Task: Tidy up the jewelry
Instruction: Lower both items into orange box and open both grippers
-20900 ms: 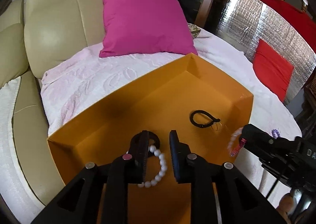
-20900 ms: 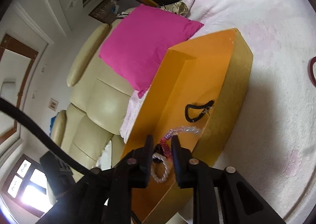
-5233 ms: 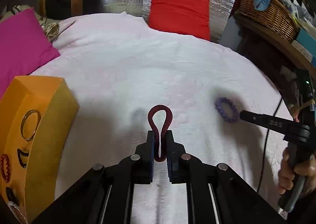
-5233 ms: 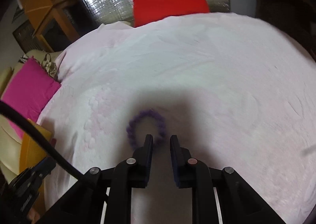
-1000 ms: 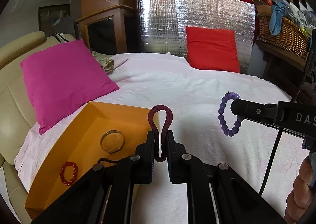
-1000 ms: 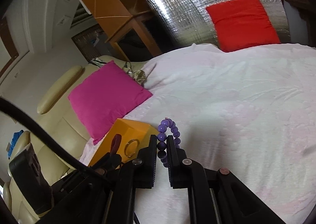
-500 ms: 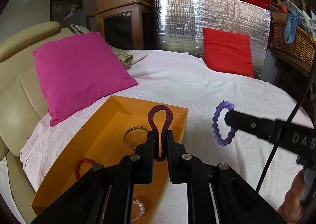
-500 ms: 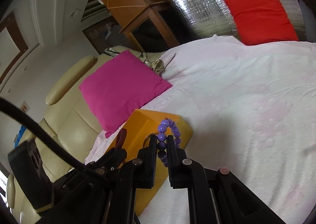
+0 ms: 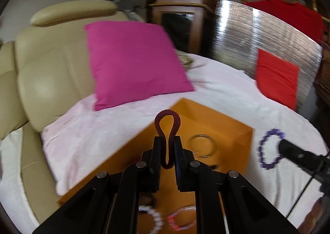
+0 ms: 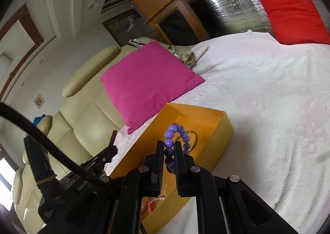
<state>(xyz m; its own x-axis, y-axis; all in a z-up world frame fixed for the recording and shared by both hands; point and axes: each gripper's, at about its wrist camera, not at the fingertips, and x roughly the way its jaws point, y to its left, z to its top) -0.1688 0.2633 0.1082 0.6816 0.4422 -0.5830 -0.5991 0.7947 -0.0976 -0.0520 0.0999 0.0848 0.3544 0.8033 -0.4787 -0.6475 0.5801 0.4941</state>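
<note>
Both my tools now over orange box, off bare bed. Left tool pinches dark red bracelet; right tool pinches purple bead bracelet. Drop-off looks next.

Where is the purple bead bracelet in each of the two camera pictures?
Left wrist view: the purple bead bracelet is far right, hanging from the right gripper beside the orange box.
Right wrist view: the bracelet is at centre, pinched between the right gripper's fingers, over the box.
Shared landmark: the pink cushion behind the box.
</note>
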